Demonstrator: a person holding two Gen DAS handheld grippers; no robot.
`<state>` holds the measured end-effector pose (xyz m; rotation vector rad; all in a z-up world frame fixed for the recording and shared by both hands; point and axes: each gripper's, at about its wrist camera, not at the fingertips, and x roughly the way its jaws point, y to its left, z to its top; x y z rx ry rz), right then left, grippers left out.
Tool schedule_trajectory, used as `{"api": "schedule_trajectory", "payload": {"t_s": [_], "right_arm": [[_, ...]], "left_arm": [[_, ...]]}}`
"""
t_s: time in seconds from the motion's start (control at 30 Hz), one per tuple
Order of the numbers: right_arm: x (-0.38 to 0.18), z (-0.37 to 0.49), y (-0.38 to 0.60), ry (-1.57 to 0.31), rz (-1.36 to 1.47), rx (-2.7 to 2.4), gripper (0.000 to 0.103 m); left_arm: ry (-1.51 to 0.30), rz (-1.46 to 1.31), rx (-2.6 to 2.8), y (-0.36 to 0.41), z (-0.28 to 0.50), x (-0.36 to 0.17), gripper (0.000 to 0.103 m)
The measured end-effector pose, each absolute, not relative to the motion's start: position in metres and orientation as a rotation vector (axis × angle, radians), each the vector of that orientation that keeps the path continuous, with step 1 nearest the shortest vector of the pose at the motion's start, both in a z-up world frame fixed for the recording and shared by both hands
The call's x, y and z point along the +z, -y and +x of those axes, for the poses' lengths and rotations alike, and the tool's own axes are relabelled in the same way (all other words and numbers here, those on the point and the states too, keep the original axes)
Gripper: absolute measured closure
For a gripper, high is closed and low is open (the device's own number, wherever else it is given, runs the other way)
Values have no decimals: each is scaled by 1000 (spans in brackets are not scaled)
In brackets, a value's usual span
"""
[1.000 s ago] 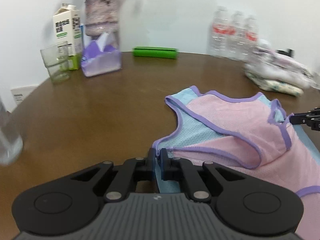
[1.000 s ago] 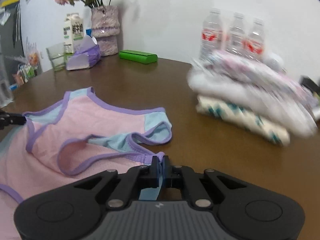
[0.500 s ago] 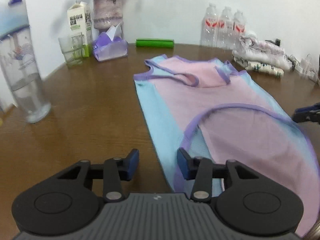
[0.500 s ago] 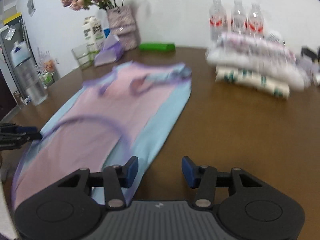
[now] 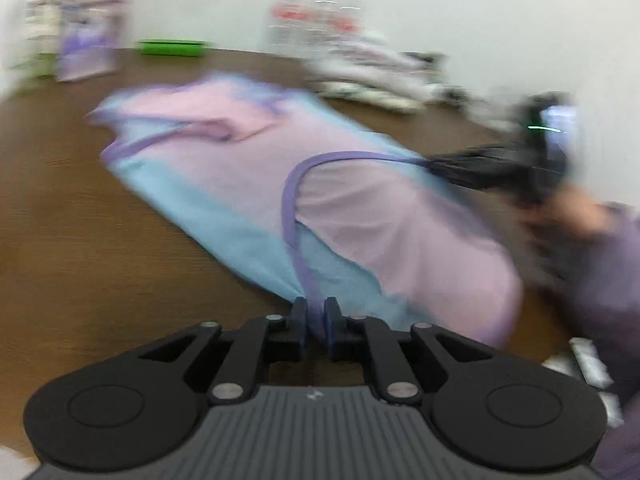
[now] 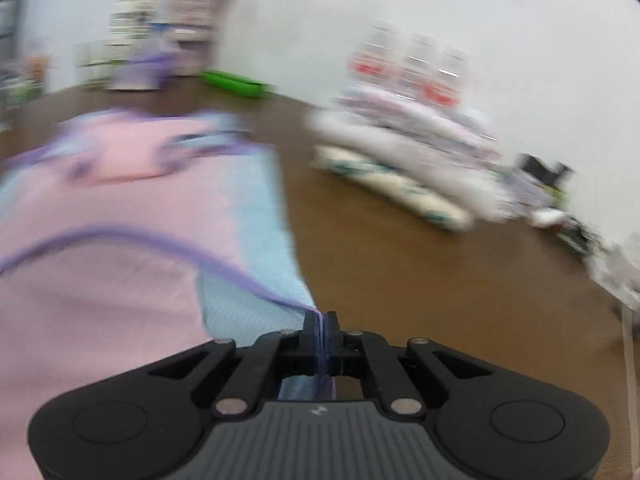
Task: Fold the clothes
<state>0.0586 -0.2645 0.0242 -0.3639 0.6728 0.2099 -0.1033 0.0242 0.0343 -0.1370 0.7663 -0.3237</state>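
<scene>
A pink and light-blue sleeveless top with purple trim (image 5: 360,208) lies stretched out along the brown table (image 5: 80,248), neckline at the far end. My left gripper (image 5: 316,312) is closing its jaws on the near hem corner, and the cloth is pinched between the pads. In the right wrist view the same top (image 6: 120,280) fills the left half. My right gripper (image 6: 320,324) is shut on the other hem corner by the purple edge. It also shows blurred at the right of the left wrist view, my right gripper (image 5: 444,166) there touching the hem.
A stack of folded clothes (image 6: 400,160) sits at the far right with water bottles (image 6: 416,64) behind it. A green box (image 5: 172,47) and a purple tissue pack (image 5: 86,52) stand at the back. A person's hand and purple sleeve (image 5: 600,260) are at right. Both views are motion-blurred.
A second ago both grippers held the shoulder straps. They let go, drew back to the hem standing open, and now both are shut on the near hem corners.
</scene>
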Motion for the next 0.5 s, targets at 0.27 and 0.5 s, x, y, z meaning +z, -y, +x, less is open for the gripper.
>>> {"api": "schedule_trajectory", "payload": {"t_s": [0.27, 0.5], "right_arm": [[50, -13, 308, -625, -234, 223, 66], [33, -75, 341, -673, -36, 64, 65]], "left_arm": [[-629, 16, -1, -119, 44, 55, 56], [-765, -47, 7, -152, 131, 15, 76]]}}
